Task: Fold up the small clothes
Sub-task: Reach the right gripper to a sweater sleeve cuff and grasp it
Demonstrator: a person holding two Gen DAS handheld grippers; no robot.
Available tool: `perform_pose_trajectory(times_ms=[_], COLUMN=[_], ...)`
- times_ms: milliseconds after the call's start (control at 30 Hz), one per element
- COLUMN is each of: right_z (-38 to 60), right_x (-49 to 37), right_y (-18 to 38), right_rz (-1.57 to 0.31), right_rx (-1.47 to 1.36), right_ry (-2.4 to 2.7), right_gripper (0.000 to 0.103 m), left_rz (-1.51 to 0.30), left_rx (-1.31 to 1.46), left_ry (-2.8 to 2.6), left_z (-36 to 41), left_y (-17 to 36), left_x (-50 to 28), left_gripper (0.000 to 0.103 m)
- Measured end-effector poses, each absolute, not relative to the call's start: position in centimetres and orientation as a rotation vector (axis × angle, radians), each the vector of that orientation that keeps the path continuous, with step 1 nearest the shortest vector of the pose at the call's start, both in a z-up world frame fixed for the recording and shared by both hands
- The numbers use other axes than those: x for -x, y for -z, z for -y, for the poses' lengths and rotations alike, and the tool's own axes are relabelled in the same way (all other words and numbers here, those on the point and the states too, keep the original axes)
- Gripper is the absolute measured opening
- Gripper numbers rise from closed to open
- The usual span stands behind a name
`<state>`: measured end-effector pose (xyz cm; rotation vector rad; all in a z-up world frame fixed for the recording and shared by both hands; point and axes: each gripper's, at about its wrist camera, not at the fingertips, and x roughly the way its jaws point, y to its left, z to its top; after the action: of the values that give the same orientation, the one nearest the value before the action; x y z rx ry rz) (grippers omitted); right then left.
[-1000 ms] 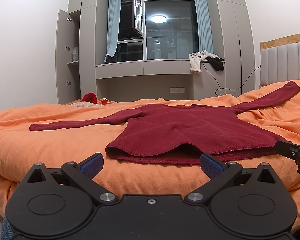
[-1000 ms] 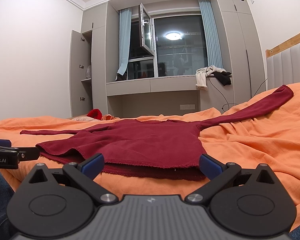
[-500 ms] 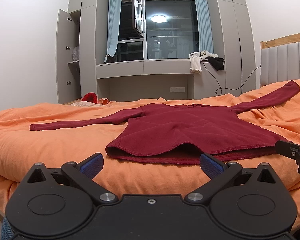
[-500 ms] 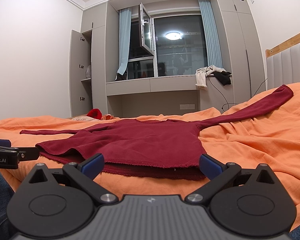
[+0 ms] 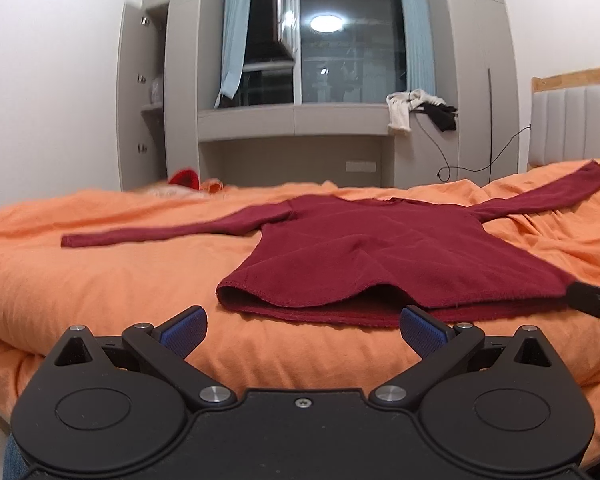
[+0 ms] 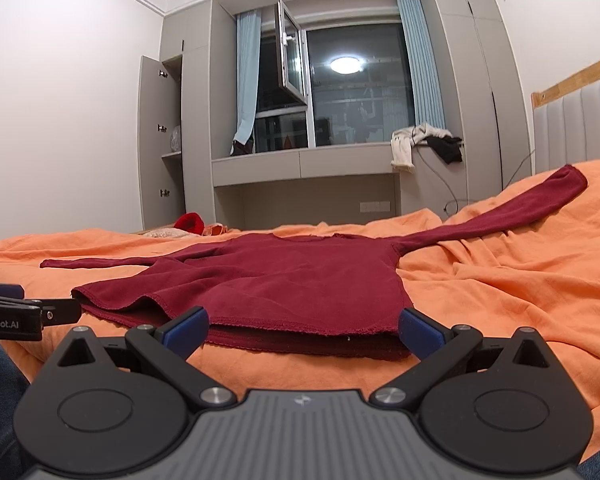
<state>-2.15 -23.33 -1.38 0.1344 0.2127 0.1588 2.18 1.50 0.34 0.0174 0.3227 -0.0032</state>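
We see red top (image 5: 364, 256) flat on orange bedding (image 5: 100, 280), sleeves out, hem bulged. L gripper (image 5: 302, 330), R gripper (image 6: 304, 332): fingers spread, holding nothing, just short of hem.

We see both views evenly lit by indoor light; the ceiling lamp's reflection (image 6: 346, 65) glares as a bright spot in the dark window glass (image 5: 350, 46). Left wrist view is softer, w/ slight blur across the room and the orange bed cover (image 5: 100, 280); right wrist view is sharper. Shadows are soft, mostly under the red top's hem (image 5: 380, 292). Strong fisheye bending at edges, black corners, walls bowed.
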Motion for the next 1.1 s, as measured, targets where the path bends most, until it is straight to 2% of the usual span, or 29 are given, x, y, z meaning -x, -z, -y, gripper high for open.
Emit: perform_pose_trajectory(times_ms=[233, 633, 867, 967, 1100], right_z=[28.2, 40.5, 46.7, 49.0, 52.0], right_x=[-1.3, -9.3, -14.4, -16.9, -20.4], right_y=[-1.4, -3.9, -3.6, -3.2, -2.5], right_rz=[-0.263, -0.282, -0.371, -0.407, -0.365], right_rx=[-0.209, -0.357, -0.334, -0.335, -0.364], right_ry=[-0.18, 0.041, 0.162, 0.19, 0.23], right_gripper=[0.103, 0.103, 0.103, 0.103, 0.103], left_rz=[-0.302, -0.366, -0.369, -0.43, -0.476], left_rx=[-0.025, -0.035, -0.017, -0.049, -0.066], left_ry=[-0.035, -0.07, -0.077, -0.07, -0.1], left_z=[-1.9, 1.6, 1.7, 1.1, 0.2], left_y=[-3.9, -7.2, -5.5, -3.5, -1.9], left_x=[-6.4, -20.3, -26.0, -27.1, -27.9], left_gripper=[0.103, 0.103, 0.103, 0.103, 0.103])
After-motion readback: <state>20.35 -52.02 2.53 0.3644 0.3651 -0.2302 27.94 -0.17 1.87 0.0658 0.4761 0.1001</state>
